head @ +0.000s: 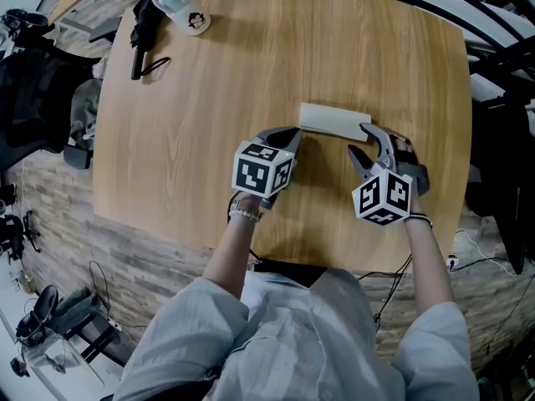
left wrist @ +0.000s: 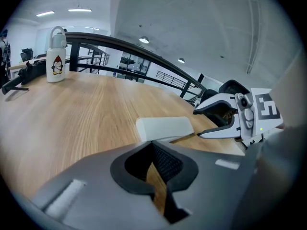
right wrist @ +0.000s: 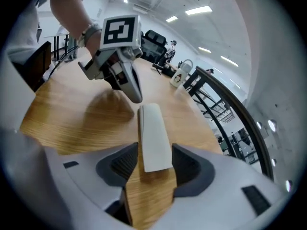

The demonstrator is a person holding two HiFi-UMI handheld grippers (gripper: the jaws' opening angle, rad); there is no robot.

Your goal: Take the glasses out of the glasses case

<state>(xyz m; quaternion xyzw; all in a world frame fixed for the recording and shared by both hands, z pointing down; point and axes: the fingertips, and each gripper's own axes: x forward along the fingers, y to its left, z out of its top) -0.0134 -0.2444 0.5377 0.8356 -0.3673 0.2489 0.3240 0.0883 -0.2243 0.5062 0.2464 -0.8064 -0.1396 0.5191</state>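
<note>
- A closed, white, oblong glasses case [head: 334, 122] is laid flat on the light wooden table [head: 251, 65], between the two grippers.
- The right gripper [right wrist: 149, 174] is held wide apart; the case's near end is bracketed by its jaws but not pressed.
- The left gripper [left wrist: 156, 171] is clenched on nothing, just beside the case's other end.
</note>
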